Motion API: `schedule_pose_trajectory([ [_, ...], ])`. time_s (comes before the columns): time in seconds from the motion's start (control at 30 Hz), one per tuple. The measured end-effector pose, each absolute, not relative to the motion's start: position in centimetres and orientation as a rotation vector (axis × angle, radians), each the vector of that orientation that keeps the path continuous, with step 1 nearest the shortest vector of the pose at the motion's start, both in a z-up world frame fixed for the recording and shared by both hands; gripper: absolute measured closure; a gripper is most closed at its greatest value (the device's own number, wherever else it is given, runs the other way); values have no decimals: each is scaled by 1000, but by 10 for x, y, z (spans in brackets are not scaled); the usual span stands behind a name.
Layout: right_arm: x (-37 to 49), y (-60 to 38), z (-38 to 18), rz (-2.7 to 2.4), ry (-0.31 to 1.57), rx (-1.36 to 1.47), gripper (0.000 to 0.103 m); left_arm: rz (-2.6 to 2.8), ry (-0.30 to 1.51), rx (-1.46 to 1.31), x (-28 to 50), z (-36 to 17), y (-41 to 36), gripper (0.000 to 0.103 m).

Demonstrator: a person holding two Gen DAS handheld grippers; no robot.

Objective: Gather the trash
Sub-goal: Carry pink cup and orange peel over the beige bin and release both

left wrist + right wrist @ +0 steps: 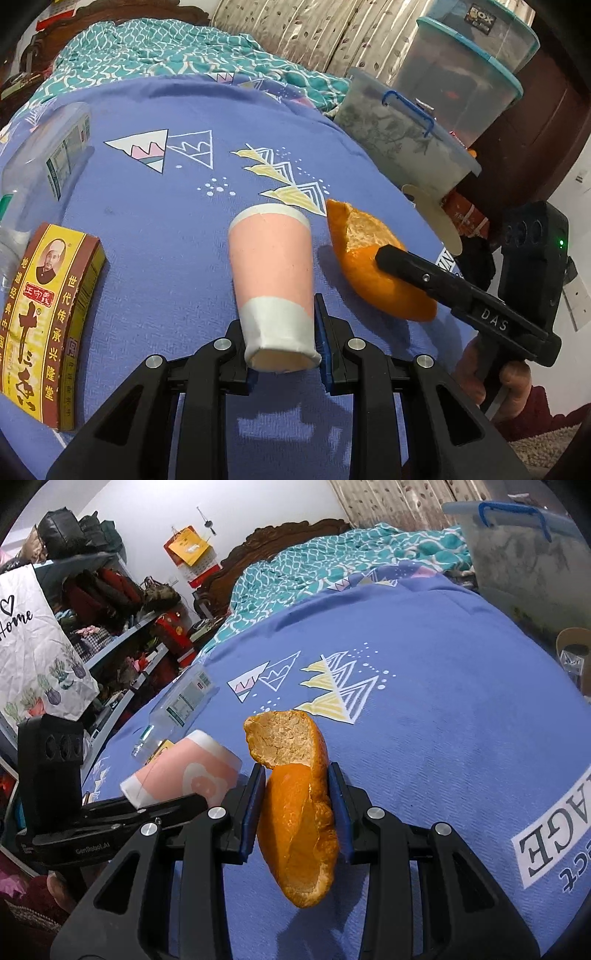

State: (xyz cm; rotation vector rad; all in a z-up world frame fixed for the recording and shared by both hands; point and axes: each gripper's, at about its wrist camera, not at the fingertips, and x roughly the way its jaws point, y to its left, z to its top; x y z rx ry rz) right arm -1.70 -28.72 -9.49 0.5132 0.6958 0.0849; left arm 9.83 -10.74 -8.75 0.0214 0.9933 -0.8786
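Note:
A pink and white paper cup [272,280] lies on its side over the blue bedspread, its base between my left gripper's [286,339] fingers, which are shut on it. It also shows in the right wrist view [184,775]. My right gripper [297,794] is shut on a large orange peel [295,812], held just above the bedspread; the peel also shows in the left wrist view [369,258] to the right of the cup. A clear plastic bottle [40,173] and a red and yellow box [40,325] lie to the left.
The blue bedspread [184,221] with triangle prints covers the bed. A teal quilt [147,55] lies at the far end. Stacked clear storage bins [443,103] stand at the right edge. A cluttered shelf [103,609] and a white bag [33,646] are to the left.

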Motion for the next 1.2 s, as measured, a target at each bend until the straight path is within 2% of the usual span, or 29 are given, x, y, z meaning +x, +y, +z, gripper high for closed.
schedule_pose_trajectory([
  [0.47, -17, -284, -103, 83, 706, 504, 63, -806, 997, 58, 98, -89, -107, 79],
  [0.93, -14, -286, -106, 76, 723, 500, 48, -792, 989, 63, 98, -89, -101, 77],
  [1.13, -12, -282, -105, 87, 732, 480, 38, -789, 985, 69, 97, -88, -102, 74],
  [1.2, -12, -279, -104, 97, 732, 465, 31, -789, 985, 69, 97, -88, -102, 73],
])
